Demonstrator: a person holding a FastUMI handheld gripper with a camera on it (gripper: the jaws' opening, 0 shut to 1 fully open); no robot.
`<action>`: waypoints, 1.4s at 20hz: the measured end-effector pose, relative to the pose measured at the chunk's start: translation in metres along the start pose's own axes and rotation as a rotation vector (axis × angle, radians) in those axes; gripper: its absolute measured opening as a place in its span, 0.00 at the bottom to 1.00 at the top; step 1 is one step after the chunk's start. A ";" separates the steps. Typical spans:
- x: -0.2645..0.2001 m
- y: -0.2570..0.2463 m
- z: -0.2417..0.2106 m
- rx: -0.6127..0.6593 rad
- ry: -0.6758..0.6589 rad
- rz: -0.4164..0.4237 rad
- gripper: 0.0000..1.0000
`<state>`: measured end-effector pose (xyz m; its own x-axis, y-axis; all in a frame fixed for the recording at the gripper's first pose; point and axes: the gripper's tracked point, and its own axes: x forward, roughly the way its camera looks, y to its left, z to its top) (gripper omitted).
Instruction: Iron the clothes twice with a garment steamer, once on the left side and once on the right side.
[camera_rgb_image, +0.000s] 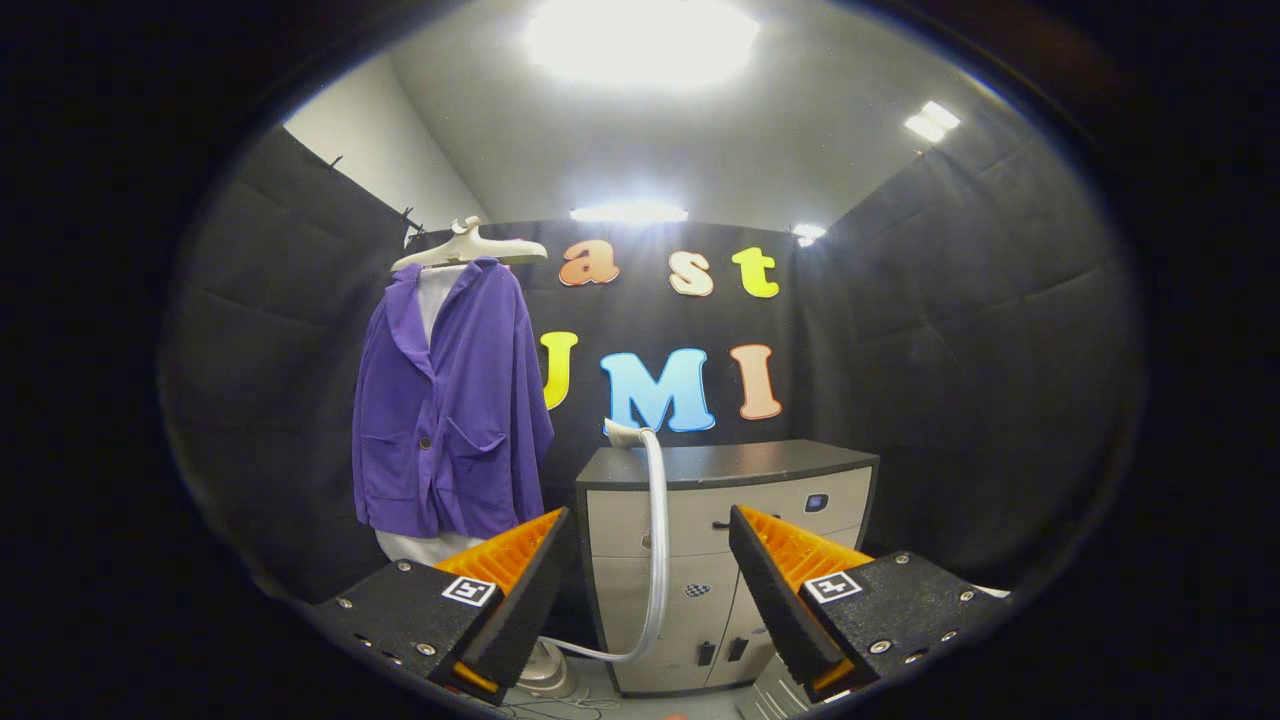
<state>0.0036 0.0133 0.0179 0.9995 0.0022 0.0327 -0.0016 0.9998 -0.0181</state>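
Beyond the gripper (640, 590), spread wide and holding nothing: grey cabinet (725, 560) straight ahead, steamer head (622, 432) resting on its left top corner, hose (655, 540) drooping to the floor. Far left, purple jacket (450, 410) on a pale hanger (468, 245).

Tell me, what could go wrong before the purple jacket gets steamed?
1. The gripper is open and holds nothing; the steamer head rests on the cabinet edge beyond the fingers, so a clumsy grab might knock it off.
2. The hose hangs in a loop down the cabinet front and could snag.
3. The purple jacket hangs loosely on its hanger and may swing.
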 end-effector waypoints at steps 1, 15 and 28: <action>0.002 0.002 0.002 -0.007 -0.004 0.002 0.95; 0.108 0.010 0.109 0.028 -0.088 0.065 0.95; 0.323 0.012 0.154 0.068 -0.005 0.288 0.95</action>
<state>0.3210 0.0284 0.1825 0.9574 0.2858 0.0412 -0.2874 0.9570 0.0392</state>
